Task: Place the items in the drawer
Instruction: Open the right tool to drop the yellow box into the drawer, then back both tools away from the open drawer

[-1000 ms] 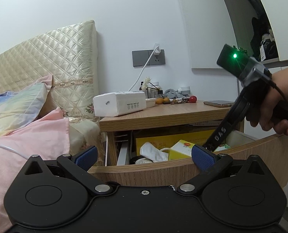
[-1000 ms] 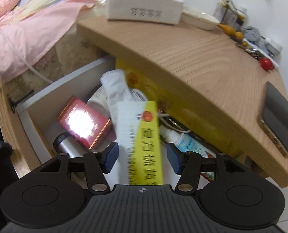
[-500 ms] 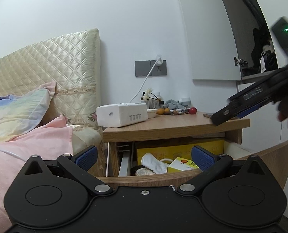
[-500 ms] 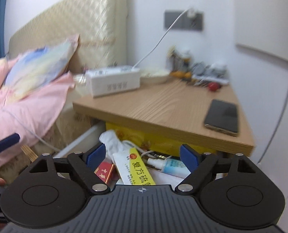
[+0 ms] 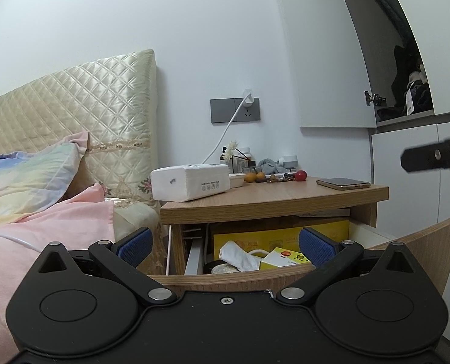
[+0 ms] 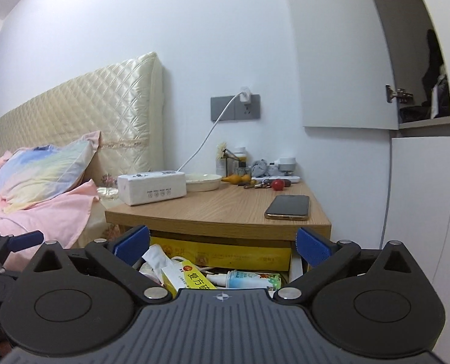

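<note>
Both tools hang back from the bedside cabinet, level with each other: the left gripper (image 5: 225, 247) has its blue-padded jaws spread wide with nothing between them, and the right gripper (image 6: 221, 247) is just as wide apart and just as empty. Right beyond them the pale wooden drawer (image 5: 422, 242) stands pulled out, and it is well stocked: a yellow-and-white medicine box with red lettering (image 6: 188, 277) lies on top, a crumpled white pouch (image 6: 158, 257) to its left, a small white-and-blue spray bottle (image 6: 240, 279) to its right, and a long yellow carton (image 6: 225, 253) across the back. So things do lie in the drawer as the job wants; whether more is meant to join them I can't say from here. Further back, on the light wood nightstand top (image 6: 225, 209), a white tissue pack (image 6: 152, 189), a cream shallow dish (image 6: 203, 181), a dark smartphone (image 6: 288, 207) and a small red ball (image 6: 277, 184) sit out in the open, any of which might yet be a candidate. The drawer itself is open, which fits either a pause between loads or a finished load awaiting closing.
</note>
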Available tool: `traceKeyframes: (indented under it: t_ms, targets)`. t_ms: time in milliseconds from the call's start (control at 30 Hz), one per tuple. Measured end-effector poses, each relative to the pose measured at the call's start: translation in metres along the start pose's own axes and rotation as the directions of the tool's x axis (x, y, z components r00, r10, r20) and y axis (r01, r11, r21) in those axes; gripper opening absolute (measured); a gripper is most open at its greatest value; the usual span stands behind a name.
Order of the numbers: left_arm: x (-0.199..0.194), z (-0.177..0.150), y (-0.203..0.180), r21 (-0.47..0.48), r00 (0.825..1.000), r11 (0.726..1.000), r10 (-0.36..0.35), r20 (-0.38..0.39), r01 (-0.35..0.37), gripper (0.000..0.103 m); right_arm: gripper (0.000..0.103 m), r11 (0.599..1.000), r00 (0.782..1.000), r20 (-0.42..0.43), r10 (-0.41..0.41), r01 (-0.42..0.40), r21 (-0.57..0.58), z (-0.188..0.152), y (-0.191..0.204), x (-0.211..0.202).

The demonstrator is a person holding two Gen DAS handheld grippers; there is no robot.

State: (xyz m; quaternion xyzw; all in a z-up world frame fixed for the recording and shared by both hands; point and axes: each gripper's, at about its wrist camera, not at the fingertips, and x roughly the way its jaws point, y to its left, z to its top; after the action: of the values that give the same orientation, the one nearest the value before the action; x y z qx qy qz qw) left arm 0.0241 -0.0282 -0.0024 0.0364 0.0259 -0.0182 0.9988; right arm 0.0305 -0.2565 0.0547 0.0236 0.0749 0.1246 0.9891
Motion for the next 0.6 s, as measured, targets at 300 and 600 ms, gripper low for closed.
traceKeyframes:
  t_ms: [300,600]
  targets:
    - [0.002,-0.004,0.003,-0.004,1.0,1.0,0.025,0.008,-0.025,0.102,0.103,0.999,0.99,0.138,-0.021,0.017,0.028,-0.032,0.0,-0.013]
    - [0.006,-0.007,0.007,-0.016,0.999,0.999,0.05,0.016,-0.049,0.102,0.103,0.999,0.981,0.191,-0.047,0.045,0.016,-0.044,0.0,-0.007]
